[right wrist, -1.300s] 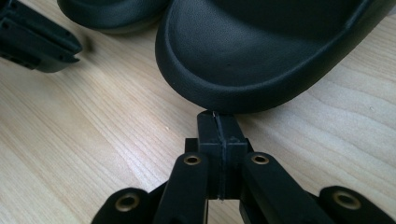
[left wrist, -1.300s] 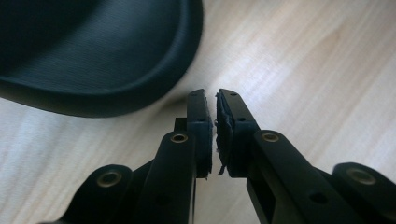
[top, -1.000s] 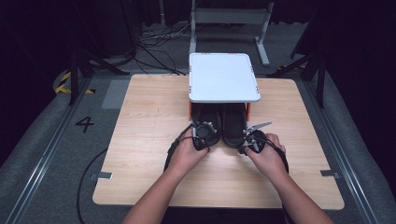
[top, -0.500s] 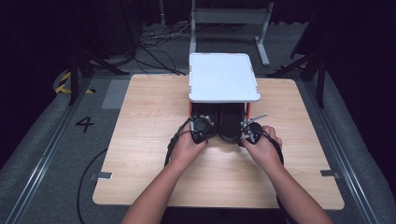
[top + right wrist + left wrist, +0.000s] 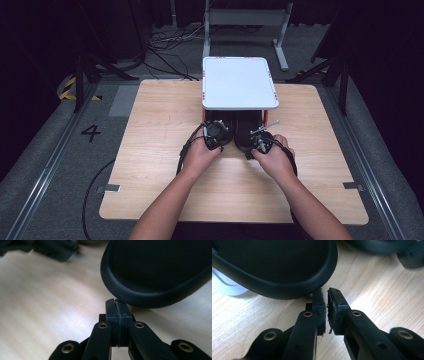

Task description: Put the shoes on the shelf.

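Note:
Two black shoes lie side by side on the wooden table [image 5: 150, 150], their front parts under a white raised shelf [image 5: 239, 82]. In the high view my left gripper [image 5: 217, 134] sits at the heel of the left shoe [image 5: 222, 122], and my right gripper [image 5: 260, 141] at the heel of the right shoe [image 5: 245, 135]. In the left gripper view my left gripper [image 5: 327, 296] is all but shut on nothing, its tip just below the shoe's rounded rim [image 5: 287, 287]. In the right gripper view my right gripper [image 5: 115, 302] is shut and empty, its tip touching the shoe's edge [image 5: 130, 293].
The shelf stands on short legs at the table's far middle. Cables trail from both grippers over the table's near half. Past the far edge lie a metal stand [image 5: 245, 20] and floor cables [image 5: 170, 45]. The floor is dark on both sides.
Both hands have moved forward, away from the person. The two shoes have slid farther under the white shelf.

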{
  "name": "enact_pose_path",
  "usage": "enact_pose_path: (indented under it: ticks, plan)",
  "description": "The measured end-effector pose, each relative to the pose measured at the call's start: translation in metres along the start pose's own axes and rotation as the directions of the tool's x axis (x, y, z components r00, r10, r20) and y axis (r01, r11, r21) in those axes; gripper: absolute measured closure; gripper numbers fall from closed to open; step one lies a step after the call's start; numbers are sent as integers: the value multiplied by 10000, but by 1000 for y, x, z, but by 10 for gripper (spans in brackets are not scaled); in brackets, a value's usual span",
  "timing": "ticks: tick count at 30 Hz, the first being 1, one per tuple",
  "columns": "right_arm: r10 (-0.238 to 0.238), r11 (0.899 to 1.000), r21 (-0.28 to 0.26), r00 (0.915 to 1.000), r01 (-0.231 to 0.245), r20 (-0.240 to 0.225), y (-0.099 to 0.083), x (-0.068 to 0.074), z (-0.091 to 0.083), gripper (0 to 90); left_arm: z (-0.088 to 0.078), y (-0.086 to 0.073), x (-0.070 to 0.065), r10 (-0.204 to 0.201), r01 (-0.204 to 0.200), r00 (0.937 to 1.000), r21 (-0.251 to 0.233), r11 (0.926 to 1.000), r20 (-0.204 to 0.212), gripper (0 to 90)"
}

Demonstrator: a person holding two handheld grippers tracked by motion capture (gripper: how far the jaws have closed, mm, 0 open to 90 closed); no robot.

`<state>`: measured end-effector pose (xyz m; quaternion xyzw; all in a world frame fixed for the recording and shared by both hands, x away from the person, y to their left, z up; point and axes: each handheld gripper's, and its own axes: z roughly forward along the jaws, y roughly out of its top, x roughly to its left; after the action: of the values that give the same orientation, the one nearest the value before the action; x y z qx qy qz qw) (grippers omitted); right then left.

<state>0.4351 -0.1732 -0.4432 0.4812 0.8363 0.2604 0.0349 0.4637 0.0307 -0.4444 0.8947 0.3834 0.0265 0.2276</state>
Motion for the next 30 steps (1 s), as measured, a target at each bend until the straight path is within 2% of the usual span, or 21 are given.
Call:
enact_pose_path:
  ticks: [1, 2, 3, 7, 12, 17, 18, 20, 22, 23, 27, 30]
  plan:
    - [10, 10000, 32, 9997, -11, 226, 3, -2, 1, 900, 1, 1, 0, 16, -16, 10000, -51, 10000, 45, 835]
    - [-16, 10000, -8, 9994, 16, 334, 6, -4, 1, 900, 1, 1, 0, -50, 50, 9999, -92, 9999, 88, 835]
    - [-52, 10000, -68, 9995, 54, 326, 8, -6, 1, 900, 1, 2, 1, 52, -51, 9999, -115, 9999, 91, 834]
    - [-59, 9999, 166, 9983, 50, 576, 16, -9, 4, 900, 3, 6, 4, -41, 43, 9998, -129, 9999, 173, 838]
    - [-103, 9982, 596, 9956, 48, 931, 24, -10, 8, 900, 4, 11, 7, -241, 241, 9986, -2, 9997, 471, 855]
    - [-31, 9986, 536, 9962, -16, 869, 25, -12, 9, 900, 3, 10, 6, -144, 144, 9986, -2, 9999, 506, 834]
    - [-116, 9989, 465, 9957, 74, 915, 24, -12, 9, 888, 1, 9, 6, -74, 75, 9987, -21, 10000, 496, 824]
    - [-77, 9994, 328, 9975, 54, 699, 20, -11, 5, 860, -6, 6, 5, 26, -19, 9992, -172, 9999, 391, 805]
    - [-119, 9999, 71, 9990, 116, 440, 17, -11, -3, 839, -10, 4, 4, -54, 65, 9994, -330, 9994, 335, 764]
    - [-128, 9999, -96, 9993, 132, 352, 15, -10, -7, 820, -19, 0, 4, -62, 70, 9998, -428, 9991, 186, 750]
    - [-494, 9966, -637, 9982, 515, 328, 10, -10, -23, 746, -40, -13, 0, -83, 75, 9999, -680, 9977, -114, 707]
    - [-842, 9913, -969, 9952, 887, 496, 4, -11, -35, 669, -52, -21, -3, -151, 135, 9997, -861, 9962, -185, 651]
